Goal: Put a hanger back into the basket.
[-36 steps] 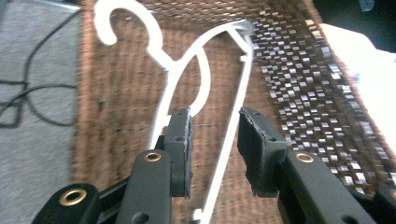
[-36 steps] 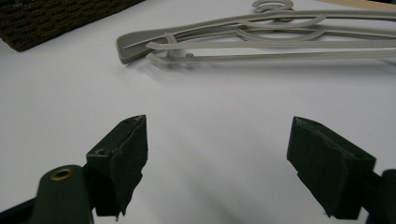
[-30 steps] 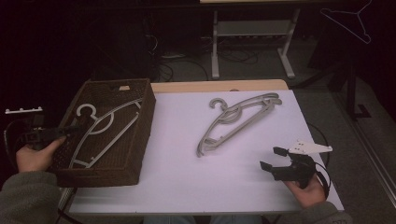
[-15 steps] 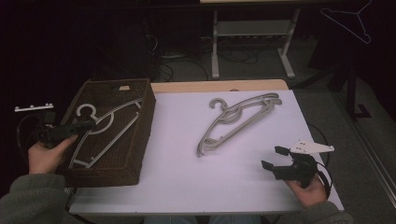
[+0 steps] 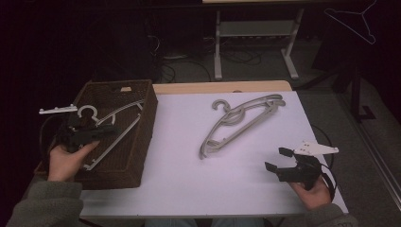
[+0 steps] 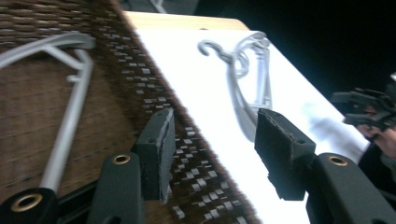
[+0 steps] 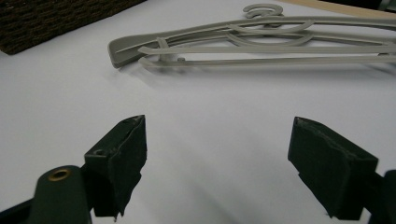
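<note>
Inside woven wicker basket (image 5: 142,142): thin grey plastic hanger (image 5: 113,130), curved hook.

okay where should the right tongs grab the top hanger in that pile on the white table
Probably the low end of the hanger pile, where the arm tips point toward the right tongs. Come in from the near right, pads above and below one flat arm. The hook lies at the far end and its curve would slip.

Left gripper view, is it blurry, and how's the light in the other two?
Left gripper view: basket weave and table edge smeared by motion blur. High view: dim, dark surround, white table bright. Right gripper view: sharp hangers, soft shadows under them.
</note>
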`<state>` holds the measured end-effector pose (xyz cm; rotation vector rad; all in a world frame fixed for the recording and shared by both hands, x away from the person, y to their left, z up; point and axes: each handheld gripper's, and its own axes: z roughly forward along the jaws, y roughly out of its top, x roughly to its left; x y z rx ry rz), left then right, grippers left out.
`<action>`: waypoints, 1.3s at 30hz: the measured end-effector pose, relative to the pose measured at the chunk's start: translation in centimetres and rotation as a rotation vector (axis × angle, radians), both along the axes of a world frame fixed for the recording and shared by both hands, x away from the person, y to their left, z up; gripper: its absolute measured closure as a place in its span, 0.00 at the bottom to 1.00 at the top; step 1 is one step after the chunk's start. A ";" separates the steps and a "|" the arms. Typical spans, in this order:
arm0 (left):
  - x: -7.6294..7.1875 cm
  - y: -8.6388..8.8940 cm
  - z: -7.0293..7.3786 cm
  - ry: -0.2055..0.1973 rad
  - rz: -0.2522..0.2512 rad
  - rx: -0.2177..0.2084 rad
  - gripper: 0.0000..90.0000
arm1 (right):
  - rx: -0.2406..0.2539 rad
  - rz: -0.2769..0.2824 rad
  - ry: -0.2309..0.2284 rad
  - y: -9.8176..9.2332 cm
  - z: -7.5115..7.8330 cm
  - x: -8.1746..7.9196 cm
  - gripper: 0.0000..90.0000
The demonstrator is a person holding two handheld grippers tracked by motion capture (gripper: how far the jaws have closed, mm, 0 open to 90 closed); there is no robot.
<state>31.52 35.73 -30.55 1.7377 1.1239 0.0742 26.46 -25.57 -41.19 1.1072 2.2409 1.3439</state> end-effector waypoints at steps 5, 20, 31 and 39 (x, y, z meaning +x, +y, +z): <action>-0.9 -2.0 0.0 -0.026 -0.044 0.016 0.52 | 0.001 0.000 -0.001 0.0 0.0 -0.1 0.21; -3.6 -8.9 1.0 -0.116 -0.129 0.045 0.55 | -0.002 0.009 -0.014 0.0 0.2 -0.4 0.21; -3.2 -16.4 0.4 -0.111 -0.223 0.043 0.55 | 0.000 0.012 -0.013 0.0 0.2 -0.3 0.21; -0.1 -21.4 -0.6 -0.077 -0.251 0.044 0.54 | 0.007 0.011 -0.020 -0.3 0.3 -0.3 0.21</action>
